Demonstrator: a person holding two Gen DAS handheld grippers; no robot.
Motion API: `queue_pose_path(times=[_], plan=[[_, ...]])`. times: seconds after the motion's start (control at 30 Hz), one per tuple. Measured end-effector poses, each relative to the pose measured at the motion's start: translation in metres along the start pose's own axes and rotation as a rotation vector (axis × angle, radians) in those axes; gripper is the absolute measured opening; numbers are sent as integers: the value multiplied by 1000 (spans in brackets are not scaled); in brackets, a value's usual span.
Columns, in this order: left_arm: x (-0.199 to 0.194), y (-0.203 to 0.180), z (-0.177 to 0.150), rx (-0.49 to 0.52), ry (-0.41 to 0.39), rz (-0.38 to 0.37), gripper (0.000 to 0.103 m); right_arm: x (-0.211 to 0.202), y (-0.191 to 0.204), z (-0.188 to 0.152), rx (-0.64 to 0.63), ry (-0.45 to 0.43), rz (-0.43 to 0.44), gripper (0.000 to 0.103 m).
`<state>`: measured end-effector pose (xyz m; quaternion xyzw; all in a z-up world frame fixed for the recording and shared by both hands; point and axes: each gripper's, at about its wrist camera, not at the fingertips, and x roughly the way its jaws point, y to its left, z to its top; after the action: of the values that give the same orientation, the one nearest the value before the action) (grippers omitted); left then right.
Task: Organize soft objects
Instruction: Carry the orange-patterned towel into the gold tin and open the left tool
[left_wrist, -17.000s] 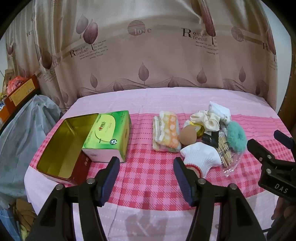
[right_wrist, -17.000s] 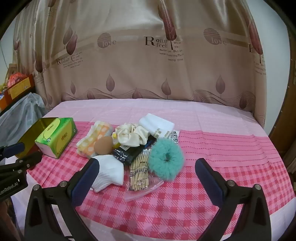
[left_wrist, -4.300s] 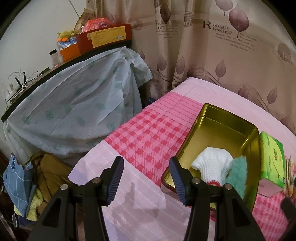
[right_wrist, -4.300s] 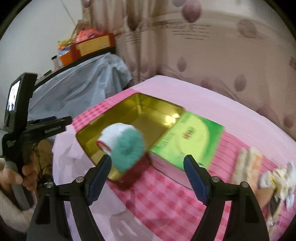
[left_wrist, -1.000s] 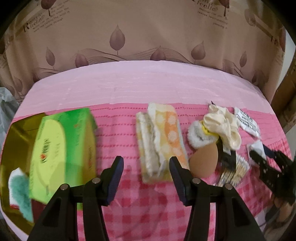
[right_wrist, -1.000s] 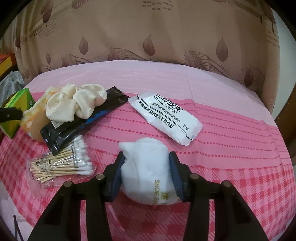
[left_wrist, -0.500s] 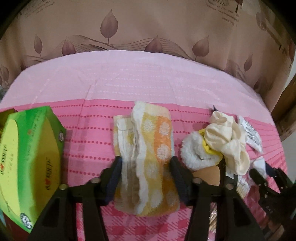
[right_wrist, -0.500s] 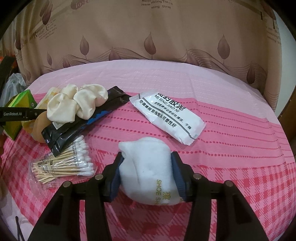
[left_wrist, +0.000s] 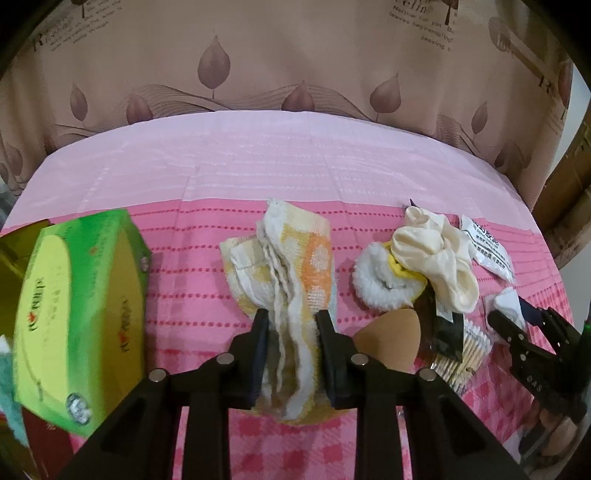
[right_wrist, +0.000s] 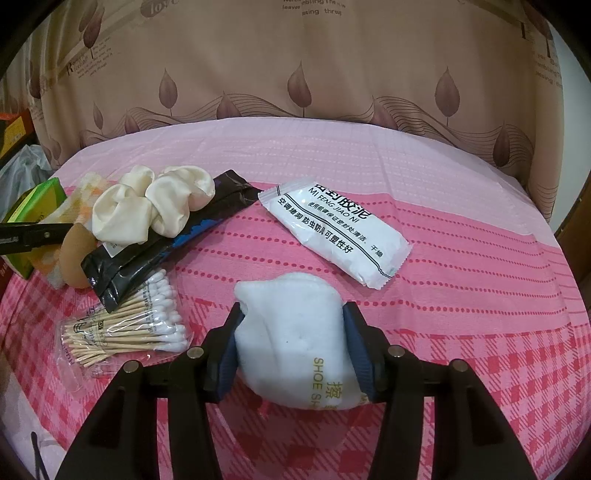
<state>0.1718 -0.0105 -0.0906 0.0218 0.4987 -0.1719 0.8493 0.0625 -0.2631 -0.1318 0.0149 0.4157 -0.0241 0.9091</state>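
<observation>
A folded yellow-and-orange towel (left_wrist: 295, 258) lies on the pink cloth and bunches up between the pads of my left gripper (left_wrist: 291, 328). Its jaws are closing and squeeze the towel. My right gripper (right_wrist: 293, 314) is shut on a white folded cloth (right_wrist: 291, 339) with gold lettering, which rests on the table. In the left wrist view that gripper (left_wrist: 517, 317) shows at the far right. A cream scrunchie (right_wrist: 147, 206), a fluffy white scrunchie (left_wrist: 373, 284) and a tan sponge (left_wrist: 391, 339) lie between the two grippers.
A green tissue box (left_wrist: 81, 302) stands at the left beside a gold tin (left_wrist: 11, 258) with a teal scrunchie (left_wrist: 5, 387) at its edge. Cotton swabs (right_wrist: 125, 328), a black packet (right_wrist: 166, 240) and a white packet (right_wrist: 332, 229) lie nearby. A curtain hangs behind.
My left gripper has come forward over the towel and its jaws have closed in on it, bunching the fabric. The right gripper has kept still on the white cloth.
</observation>
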Motion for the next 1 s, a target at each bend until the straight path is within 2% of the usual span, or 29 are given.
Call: queue_pose_path(times=[0.33,0.57,0.8,1.0], plan=[[-45,9,-5,11,-57,44,25,1,1,0,-4,2,-6,50],[-76,30,-5,5,-91,88,25,1,1,0,-4,2,-7,50],[-100,76,-4,-25,-111,187,25,1,1,0,-4,2,-7,50],[-117,135,-3,-93,-116,281,26,1,1,0,-6,2,-10,50]])
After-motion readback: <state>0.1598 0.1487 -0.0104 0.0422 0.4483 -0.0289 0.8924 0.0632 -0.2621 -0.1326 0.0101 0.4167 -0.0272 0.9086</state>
